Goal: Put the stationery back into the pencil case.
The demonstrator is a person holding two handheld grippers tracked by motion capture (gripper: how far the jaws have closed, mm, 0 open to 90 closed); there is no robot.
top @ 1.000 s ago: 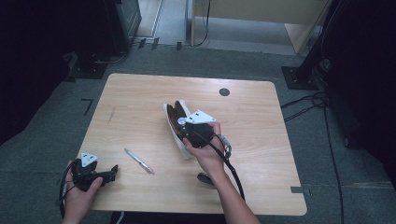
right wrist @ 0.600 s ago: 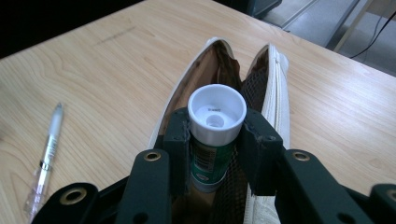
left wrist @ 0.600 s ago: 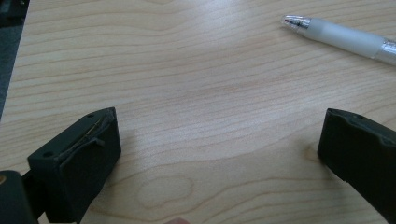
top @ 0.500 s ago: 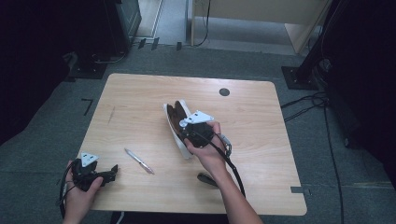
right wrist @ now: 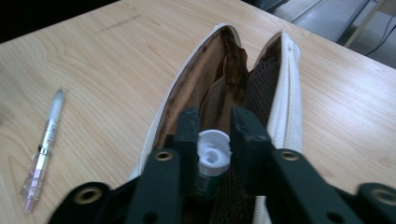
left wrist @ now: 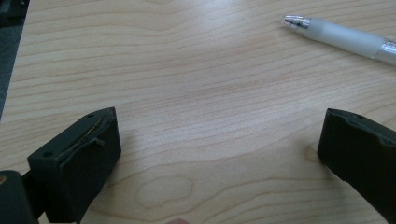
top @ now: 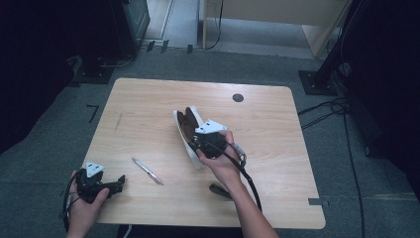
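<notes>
An open white pencil case (top: 184,124) with a brown lining (right wrist: 205,79) lies in the middle of the table. My right gripper (top: 197,145) hangs over its near end, pointing into the opening. Its jaws have just been closing and now press on a white-capped tube with a green label (right wrist: 213,158), held upright between them (right wrist: 214,127). My left gripper (top: 118,182) rests at the table's front left corner with its jaws wide apart (left wrist: 219,140) over bare wood. A clear pen (top: 147,171) (left wrist: 345,39) (right wrist: 44,144) lies between the two grippers.
The wooden table (top: 277,129) has a black round grommet (top: 237,97) near its far edge. A small dark object (top: 220,191) lies by the right forearm, and a small silvery item (top: 238,151) lies right of the case. Dark equipment and cables stand on the floor around.
The right gripper's jaws have drawn in on the tube above the pencil case and the hand has shifted slightly. The left gripper and the pen have stayed where they were.
</notes>
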